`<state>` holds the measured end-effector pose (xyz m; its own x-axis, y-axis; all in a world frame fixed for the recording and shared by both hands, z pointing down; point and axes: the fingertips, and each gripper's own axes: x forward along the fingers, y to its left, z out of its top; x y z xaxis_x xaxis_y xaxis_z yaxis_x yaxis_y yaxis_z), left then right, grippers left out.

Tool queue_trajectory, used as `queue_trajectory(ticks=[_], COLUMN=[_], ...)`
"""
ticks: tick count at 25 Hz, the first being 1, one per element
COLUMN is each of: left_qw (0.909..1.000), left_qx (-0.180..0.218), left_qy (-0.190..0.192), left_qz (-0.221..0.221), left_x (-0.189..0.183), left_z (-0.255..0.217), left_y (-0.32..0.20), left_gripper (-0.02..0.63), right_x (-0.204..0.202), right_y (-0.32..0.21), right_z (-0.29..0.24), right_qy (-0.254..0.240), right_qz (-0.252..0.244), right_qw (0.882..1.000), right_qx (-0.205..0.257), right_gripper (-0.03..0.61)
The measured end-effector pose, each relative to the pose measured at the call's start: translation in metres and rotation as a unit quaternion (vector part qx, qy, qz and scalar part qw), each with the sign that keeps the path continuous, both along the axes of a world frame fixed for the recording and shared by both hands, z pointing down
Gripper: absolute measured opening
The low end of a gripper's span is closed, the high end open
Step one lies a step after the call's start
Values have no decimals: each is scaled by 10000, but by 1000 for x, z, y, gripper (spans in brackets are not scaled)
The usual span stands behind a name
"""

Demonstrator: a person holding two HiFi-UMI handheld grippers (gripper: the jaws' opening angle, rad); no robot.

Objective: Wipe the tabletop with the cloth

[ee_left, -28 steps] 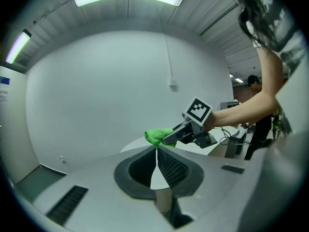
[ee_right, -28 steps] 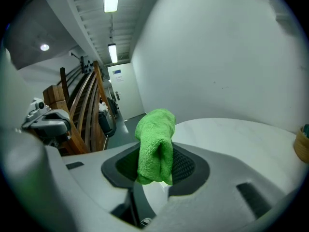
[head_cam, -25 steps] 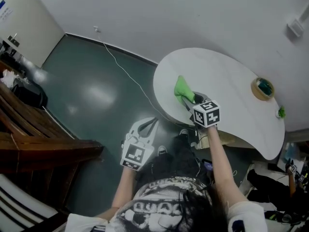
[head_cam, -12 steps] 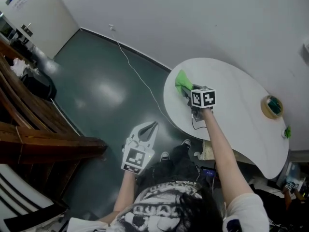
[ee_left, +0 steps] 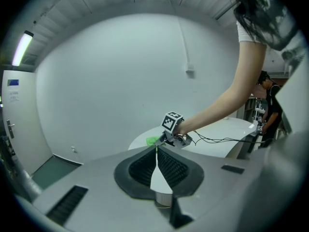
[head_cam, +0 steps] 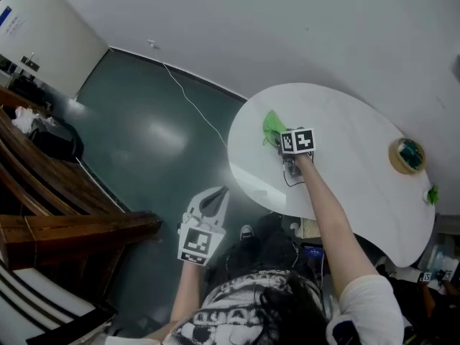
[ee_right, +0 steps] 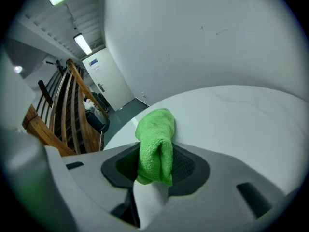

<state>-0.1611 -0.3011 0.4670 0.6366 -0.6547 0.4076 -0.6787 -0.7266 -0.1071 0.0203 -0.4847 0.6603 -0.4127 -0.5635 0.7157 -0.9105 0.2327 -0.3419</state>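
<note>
From the head view, the right tool (head_cam: 279,136) is reaching out over the white worktop (head_cam: 352,146) and is gripping the green cloth (head_cam: 272,124), which is sitting near the worktop's left edge. The cloth is sticking out ahead of the tool, away from the person, so the broad bare surface is lying to the right of it. A tan tape roll (head_cam: 407,154) and a small green item (head_cam: 432,193), too small to identify, are sitting well apart at the far right end, and would likely be the only things standing in a long sweep's way. The left tool (head_cam: 213,200) is hanging over the grey floor, off the worktop, so the right hand is the nearer one.

In the left gripper view, the left tool (ee_left: 155,162) is showing its jaws pressed together with nothing between them, and is pointing towards the cloth (ee_left: 153,140).

In the right gripper view, the right tool (ee_right: 153,170) is clamping the cloth (ee_right: 156,139), folded into a bunch whose long axis is running along the jaws. Its free end appears to be resting on the worktop (ee_right: 241,120). A wooden railing (ee_right: 63,115) is standing beyond the edge.
</note>
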Motion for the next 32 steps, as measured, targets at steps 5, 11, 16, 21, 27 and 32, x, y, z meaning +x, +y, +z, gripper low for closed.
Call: queue_trajectory(ticks=[5, 11, 16, 21, 27, 32], left_qw=[9996, 9939, 9815, 9698, 9610, 9589], left_qx=[-11, -36, -1, 29, 61, 127], left_qy=[2, 97, 162, 155, 26, -7], left_qz=[293, 1097, 1908, 2435, 2766, 2836], left_x=[45, 137, 215, 276, 320, 341], left_z=[-1, 0, -2, -3, -2, -6], left_y=[-26, -36, -30, -20, -6, 1], left_gripper=[9, 9, 9, 9, 9, 9], right_x=[77, 206, 314, 401, 487, 542], right_y=[20, 67, 131, 203, 291, 355], right_z=[13, 13, 13, 14, 15, 17], right_qy=[161, 115, 158, 243, 697, 849], right_qz=[217, 1041, 1841, 2310, 2720, 3284], right_qw=[9996, 9944, 9824, 9719, 9571, 9365], right_qx=[-119, -170, -268, -385, -718, -885], right_gripper=[141, 141, 141, 143, 144, 146])
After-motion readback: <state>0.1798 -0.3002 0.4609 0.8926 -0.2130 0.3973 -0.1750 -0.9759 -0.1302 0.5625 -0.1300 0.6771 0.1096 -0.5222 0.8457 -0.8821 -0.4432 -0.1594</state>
